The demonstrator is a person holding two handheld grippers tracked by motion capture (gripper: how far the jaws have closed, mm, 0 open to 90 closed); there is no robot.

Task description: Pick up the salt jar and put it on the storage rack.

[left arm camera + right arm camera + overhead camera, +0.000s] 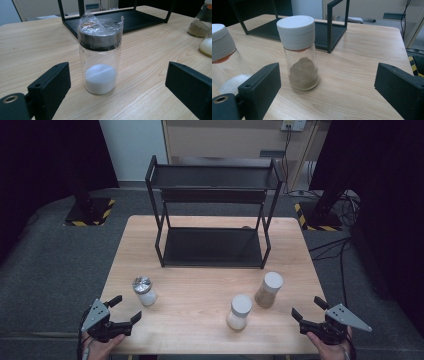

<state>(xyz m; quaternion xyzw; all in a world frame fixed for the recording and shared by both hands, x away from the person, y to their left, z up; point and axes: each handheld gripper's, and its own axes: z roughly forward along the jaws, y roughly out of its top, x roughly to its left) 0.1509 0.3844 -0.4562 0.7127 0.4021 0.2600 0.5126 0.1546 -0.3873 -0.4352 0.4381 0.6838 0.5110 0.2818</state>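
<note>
on pale wood table (200, 295): clear glass jar (100, 62), film-wrapped lid.

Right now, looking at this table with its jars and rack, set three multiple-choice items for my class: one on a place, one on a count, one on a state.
1. Where is the black rack?
A. At the table's far side
B. On the floor
C. Beside the left gripper

2. How many jars stand on the table?
A. One
B. Three
C. Five

3. How do the left gripper's fingers stand?
A. Shut on a jar
B. Open and empty
C. Shut on nothing

Key: 1 A, the rack stands beyond the jars. 2 B, the foil-capped jar, the white-powder jar and the brown-powder jar. 3 B, they are spread, short of the foil-capped jar.
</note>
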